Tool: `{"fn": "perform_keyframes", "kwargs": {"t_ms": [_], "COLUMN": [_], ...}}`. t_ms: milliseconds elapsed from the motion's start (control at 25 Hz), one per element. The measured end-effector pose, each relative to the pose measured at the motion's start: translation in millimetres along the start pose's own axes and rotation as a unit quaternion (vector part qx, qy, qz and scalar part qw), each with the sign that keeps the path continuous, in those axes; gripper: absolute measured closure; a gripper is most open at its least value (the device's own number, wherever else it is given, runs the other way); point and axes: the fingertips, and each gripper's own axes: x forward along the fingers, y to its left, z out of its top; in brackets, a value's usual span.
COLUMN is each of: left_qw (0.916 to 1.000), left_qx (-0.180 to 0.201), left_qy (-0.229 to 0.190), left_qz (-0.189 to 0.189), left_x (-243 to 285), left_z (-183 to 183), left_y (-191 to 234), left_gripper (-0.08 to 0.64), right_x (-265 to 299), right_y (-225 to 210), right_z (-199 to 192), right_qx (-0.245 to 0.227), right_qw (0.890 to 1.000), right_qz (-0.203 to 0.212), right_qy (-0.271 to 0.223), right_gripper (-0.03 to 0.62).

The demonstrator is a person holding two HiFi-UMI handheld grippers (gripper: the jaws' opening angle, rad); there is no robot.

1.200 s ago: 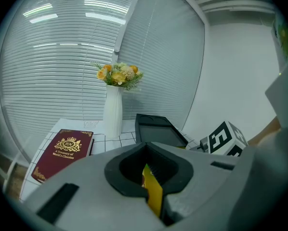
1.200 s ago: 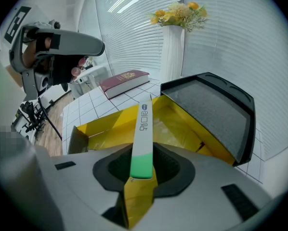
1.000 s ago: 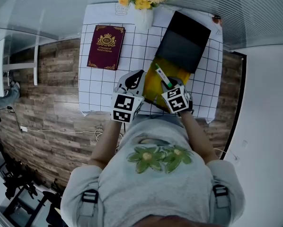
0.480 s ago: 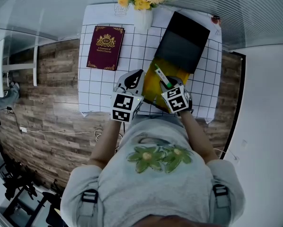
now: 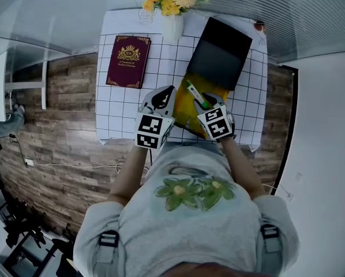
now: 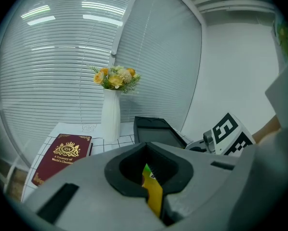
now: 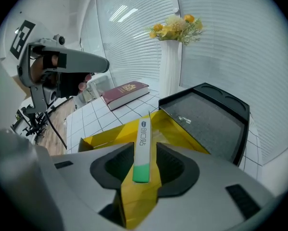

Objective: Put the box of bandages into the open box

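White-green bandage box (image 7: 142, 146) sits loose in just-opened right claw (image 7: 142, 163); left claw (image 6: 147, 186) pinches yellow box (image 6: 153, 197).

The head view looks steeply down from above the person (image 5: 190, 212) onto the whole surface (image 5: 161, 91), while the left gripper view and right gripper view sit low and close, facing the blinds (image 6: 62, 57), all three sharing the vase (image 5: 173, 25), red book (image 5: 127, 61) and open box (image 5: 186, 109).
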Motion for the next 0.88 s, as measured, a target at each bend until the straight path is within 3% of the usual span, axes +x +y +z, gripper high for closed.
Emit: {"fn": "perform_keyframes", "kwargs": {"t_ms": [480,880], "left_qw": [0.9999,0.9996], "left_qx": [0.014,0.024], "left_qy": [-0.007,-0.010], "left_qz": [-0.006,-0.013], "left_x": [-11,-26], "left_z": [5,1], "left_y": [-11,-30], "left_gripper": [0.552,0.552], "right_x": [-39,-71], "right_y": [-1,11], "right_z": [24,28], "right_qx": [0.012,0.002], "right_qw": [0.998,0.995], "right_qz": [-0.017,-0.031], "right_qy": [-0.065,-0.099], "right_gripper": [0.477,0.578]}}
